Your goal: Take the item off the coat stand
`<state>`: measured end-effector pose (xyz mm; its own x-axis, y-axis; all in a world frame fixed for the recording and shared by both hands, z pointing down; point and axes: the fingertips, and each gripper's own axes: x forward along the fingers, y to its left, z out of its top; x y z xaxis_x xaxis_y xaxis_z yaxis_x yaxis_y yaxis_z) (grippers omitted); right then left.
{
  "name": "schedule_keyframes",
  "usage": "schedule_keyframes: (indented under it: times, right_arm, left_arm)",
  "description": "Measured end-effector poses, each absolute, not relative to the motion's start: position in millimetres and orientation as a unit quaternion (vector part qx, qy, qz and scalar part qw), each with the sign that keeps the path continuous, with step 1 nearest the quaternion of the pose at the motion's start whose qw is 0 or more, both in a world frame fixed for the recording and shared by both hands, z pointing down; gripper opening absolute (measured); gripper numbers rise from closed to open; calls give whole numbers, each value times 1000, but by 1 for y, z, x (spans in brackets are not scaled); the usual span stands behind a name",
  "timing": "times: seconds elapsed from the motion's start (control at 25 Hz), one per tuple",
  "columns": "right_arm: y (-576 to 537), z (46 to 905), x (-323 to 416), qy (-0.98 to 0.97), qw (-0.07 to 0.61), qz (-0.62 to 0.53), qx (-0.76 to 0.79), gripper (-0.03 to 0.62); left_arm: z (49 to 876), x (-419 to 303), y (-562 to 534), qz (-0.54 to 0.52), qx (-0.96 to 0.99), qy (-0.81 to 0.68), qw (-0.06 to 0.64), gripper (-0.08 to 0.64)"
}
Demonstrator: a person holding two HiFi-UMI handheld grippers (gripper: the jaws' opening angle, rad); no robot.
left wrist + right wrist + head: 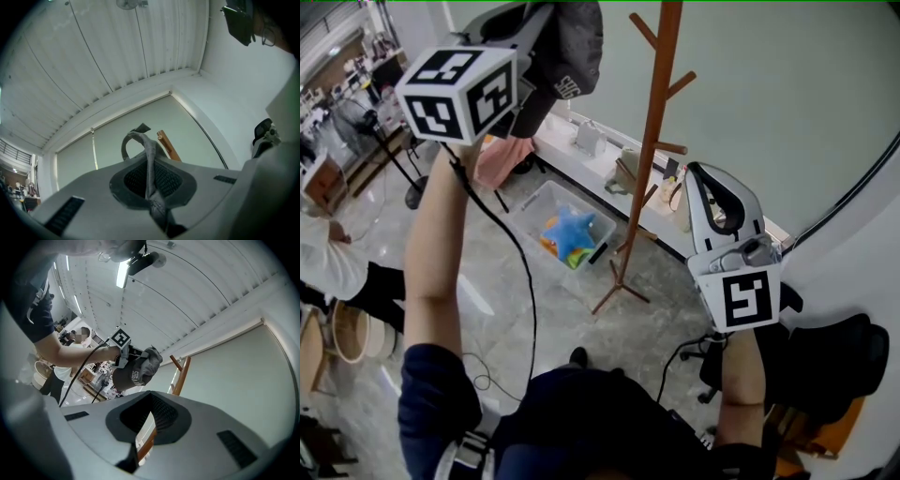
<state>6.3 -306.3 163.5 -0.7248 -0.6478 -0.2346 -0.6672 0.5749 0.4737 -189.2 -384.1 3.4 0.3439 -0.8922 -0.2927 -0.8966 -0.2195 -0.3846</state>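
L hand-held gripper [151,187]: jaws shut, pinching the grey strap [150,150] of the dark cap [572,47]. Strap runs up betw. the pads and loops over past the tips.

Cap hangs at the gripper's tip, raised high, at upper left in head view. In R gripper view it shows clear of the coat stand [654,131], w/ open air betw. crown and pole.

From your L gripper the stand lies to the right in head view. In L gripper view its top end shows just behind the strap loop. Pole's long axis is upright; the pegs in view are bare.

R hand-held gripper [712,192]: tips look drawn together, nothing in them. It is lower, right of the pole, nearer the stand than L.

Judgement: item looks off the peg. Any carry-away should run left, away from the pole, so the strap loop doesn't snag a peg.
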Motion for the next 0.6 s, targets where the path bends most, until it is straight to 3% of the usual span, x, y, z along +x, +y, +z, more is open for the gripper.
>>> schedule_keyframes:
  times: [0.6]
  right_arm:
    - [-291, 180, -9, 899, 13, 259, -354, 20]
  left_arm:
    - [69, -195, -350, -10, -789, 568, 233, 28]
